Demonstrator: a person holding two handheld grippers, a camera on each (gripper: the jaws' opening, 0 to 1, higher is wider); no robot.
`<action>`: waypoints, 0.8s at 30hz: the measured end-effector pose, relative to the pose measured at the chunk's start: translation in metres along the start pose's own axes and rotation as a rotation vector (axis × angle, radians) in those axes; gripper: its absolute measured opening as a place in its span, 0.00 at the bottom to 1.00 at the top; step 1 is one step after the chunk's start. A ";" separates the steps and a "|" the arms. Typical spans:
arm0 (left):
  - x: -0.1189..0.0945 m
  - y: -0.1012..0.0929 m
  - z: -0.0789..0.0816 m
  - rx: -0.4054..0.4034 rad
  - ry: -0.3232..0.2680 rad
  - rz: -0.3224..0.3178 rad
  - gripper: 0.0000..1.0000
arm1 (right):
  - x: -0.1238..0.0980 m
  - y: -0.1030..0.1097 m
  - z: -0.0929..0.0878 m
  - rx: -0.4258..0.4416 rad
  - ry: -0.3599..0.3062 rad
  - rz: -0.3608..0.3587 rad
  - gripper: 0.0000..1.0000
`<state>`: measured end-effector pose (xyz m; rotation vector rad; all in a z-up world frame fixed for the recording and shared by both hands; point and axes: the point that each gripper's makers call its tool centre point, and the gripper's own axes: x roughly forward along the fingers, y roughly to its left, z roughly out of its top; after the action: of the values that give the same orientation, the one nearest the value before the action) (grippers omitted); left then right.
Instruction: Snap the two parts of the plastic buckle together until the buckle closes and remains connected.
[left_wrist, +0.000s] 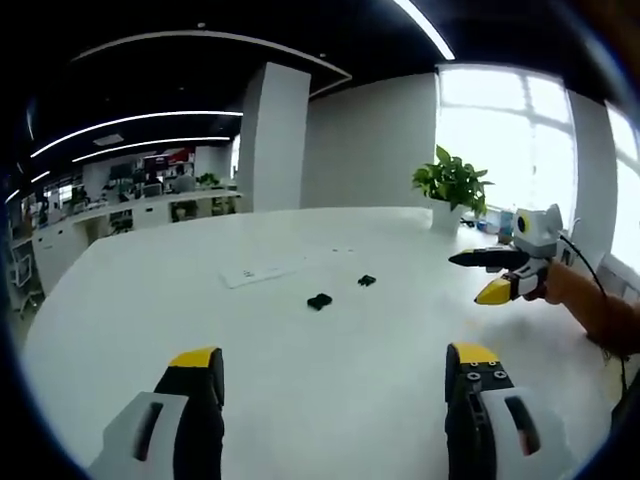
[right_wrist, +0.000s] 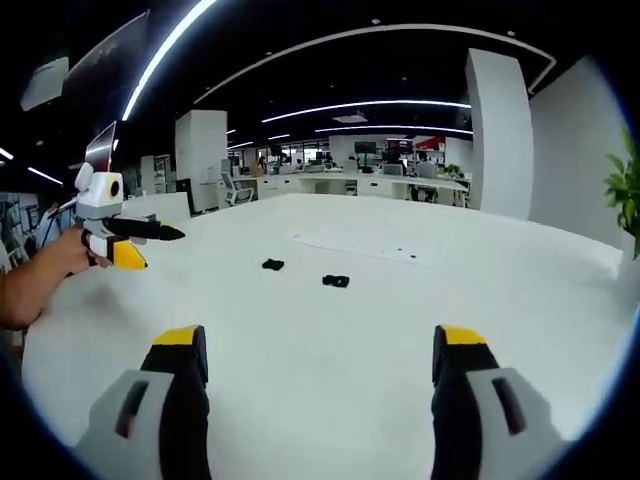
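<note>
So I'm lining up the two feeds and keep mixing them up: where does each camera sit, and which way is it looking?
Left gripper view: rides the left gripper, jaws wide apart, looking across the white table at the two black buckle parts; the right gripper, held in a hand, enters from the right.
Right gripper view: rides the right gripper, jaws apart, facing the office desks; the left gripper shows at left.
Shared: table, both buckle parts, each other's gripper.
</note>
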<state>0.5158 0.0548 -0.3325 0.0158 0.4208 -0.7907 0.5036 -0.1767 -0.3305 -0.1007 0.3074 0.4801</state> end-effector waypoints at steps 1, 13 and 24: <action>0.000 0.000 0.000 0.000 0.000 0.001 0.93 | 0.000 -0.001 0.000 -0.004 0.003 -0.001 0.93; 0.005 0.006 0.000 0.007 0.002 0.003 0.92 | 0.008 0.001 0.003 -0.014 0.004 -0.001 0.93; 0.012 0.005 0.003 0.027 0.002 0.000 0.92 | 0.019 -0.005 0.001 -0.016 0.008 0.002 0.92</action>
<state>0.5283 0.0497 -0.3347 0.0415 0.4117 -0.7962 0.5221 -0.1732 -0.3350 -0.1176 0.3119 0.4843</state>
